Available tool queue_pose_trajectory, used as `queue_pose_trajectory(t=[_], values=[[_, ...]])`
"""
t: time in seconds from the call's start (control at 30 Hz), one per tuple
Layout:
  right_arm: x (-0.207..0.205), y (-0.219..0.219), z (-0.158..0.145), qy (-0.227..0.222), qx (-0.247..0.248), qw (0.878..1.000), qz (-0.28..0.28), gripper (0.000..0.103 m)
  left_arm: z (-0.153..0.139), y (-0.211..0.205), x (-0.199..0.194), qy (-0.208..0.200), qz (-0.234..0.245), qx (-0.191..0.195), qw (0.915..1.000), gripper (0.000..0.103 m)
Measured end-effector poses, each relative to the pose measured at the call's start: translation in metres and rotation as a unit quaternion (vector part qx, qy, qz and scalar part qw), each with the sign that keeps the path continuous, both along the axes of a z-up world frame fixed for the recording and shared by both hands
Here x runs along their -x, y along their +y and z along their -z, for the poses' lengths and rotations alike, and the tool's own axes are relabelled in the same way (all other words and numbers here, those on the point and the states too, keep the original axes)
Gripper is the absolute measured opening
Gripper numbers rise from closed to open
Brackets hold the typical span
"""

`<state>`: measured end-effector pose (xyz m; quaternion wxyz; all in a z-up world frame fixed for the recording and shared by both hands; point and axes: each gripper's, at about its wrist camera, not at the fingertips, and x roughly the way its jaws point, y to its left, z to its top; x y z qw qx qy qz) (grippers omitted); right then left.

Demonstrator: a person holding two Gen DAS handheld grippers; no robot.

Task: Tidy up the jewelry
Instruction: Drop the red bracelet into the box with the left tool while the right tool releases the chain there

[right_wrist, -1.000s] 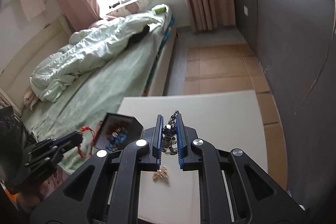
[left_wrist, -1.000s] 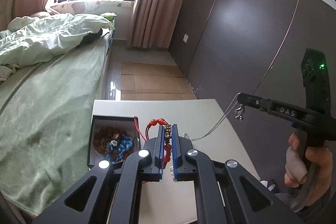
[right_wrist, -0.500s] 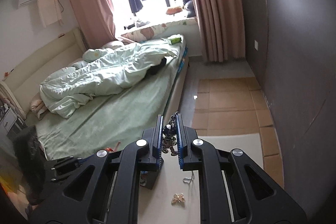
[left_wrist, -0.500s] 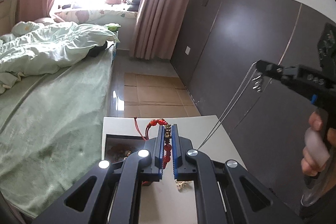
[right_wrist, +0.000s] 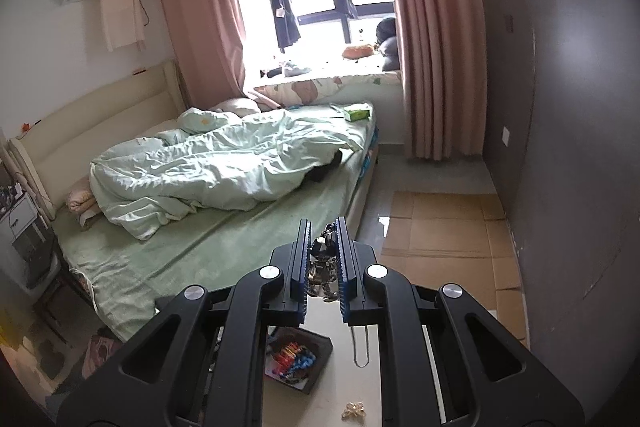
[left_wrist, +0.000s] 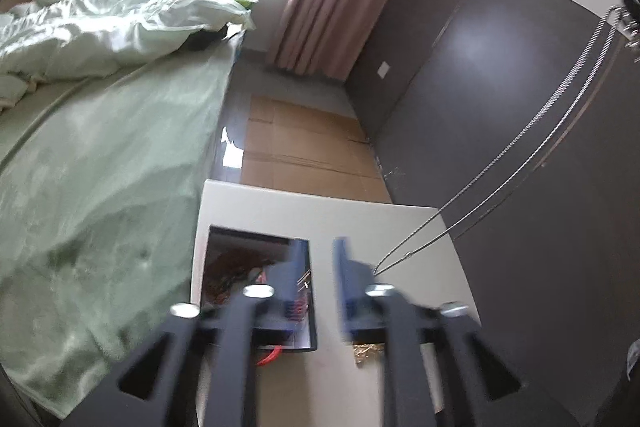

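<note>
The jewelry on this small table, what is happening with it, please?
A person is sorting jewelry into a black box on the white table. The left hand-held gripper has just been opening above the box, with nothing between its pads. The right hand-held gripper, raised high, is shut on the pendant of a silver chain, whose loop hangs down to the table. A small gold piece lies loose.

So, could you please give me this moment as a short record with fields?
left gripper: fingers just opened, nothing between them, above the box
right gripper: shut on pendant, raised over the table
chain: hangs from the pendant down to the table
box contents: beaded jewelry
loose on the table: gold piece
</note>
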<state>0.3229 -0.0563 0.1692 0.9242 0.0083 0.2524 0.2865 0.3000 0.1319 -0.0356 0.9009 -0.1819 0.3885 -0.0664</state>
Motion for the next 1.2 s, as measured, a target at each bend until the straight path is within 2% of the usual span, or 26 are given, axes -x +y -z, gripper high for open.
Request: queue_pose_trajectory(t=[0.07,0.57,0.73,0.87,0.9,0.97,1.0,1.03,1.2], values=[[0.001,0.005,-0.004,-0.001,-0.001,1.000,-0.007,0.013,0.000,0.008,0.005,-0.011,-0.014,-0.001,0.9998,0.052],[0.012,0.059,-0.011,-0.002,0.010,0.999,-0.047,0.013,-0.008,0.050,0.043,-0.018,-0.047,-0.017,0.9986,0.054],[0.012,0.079,-0.003,0.008,0.021,0.998,-0.063,0.013,-0.008,0.057,0.052,-0.019,-0.056,-0.014,0.9981,0.055],[0.007,0.098,0.017,0.032,0.053,0.996,-0.069,0.014,-0.007,0.061,0.060,-0.016,-0.062,-0.010,0.9979,0.058],[0.003,0.103,0.026,0.049,0.068,0.994,-0.071,0.019,-0.007,0.061,0.061,-0.016,-0.061,-0.010,0.9979,0.058],[-0.002,0.109,0.044,0.071,0.096,0.991,-0.065,0.066,-0.008,0.060,0.064,-0.015,-0.060,-0.011,0.9980,0.058],[0.001,0.107,0.048,0.064,0.099,0.991,-0.058,0.074,-0.009,0.059,0.064,-0.015,-0.059,-0.010,0.9981,0.058],[0.002,0.104,0.050,0.058,0.101,0.992,-0.053,0.077,-0.010,0.058,0.066,-0.017,-0.058,-0.010,0.9981,0.058],[0.007,0.080,0.063,0.065,0.113,0.991,-0.038,0.077,-0.012,0.051,0.072,-0.019,-0.056,-0.007,0.9982,0.058]])
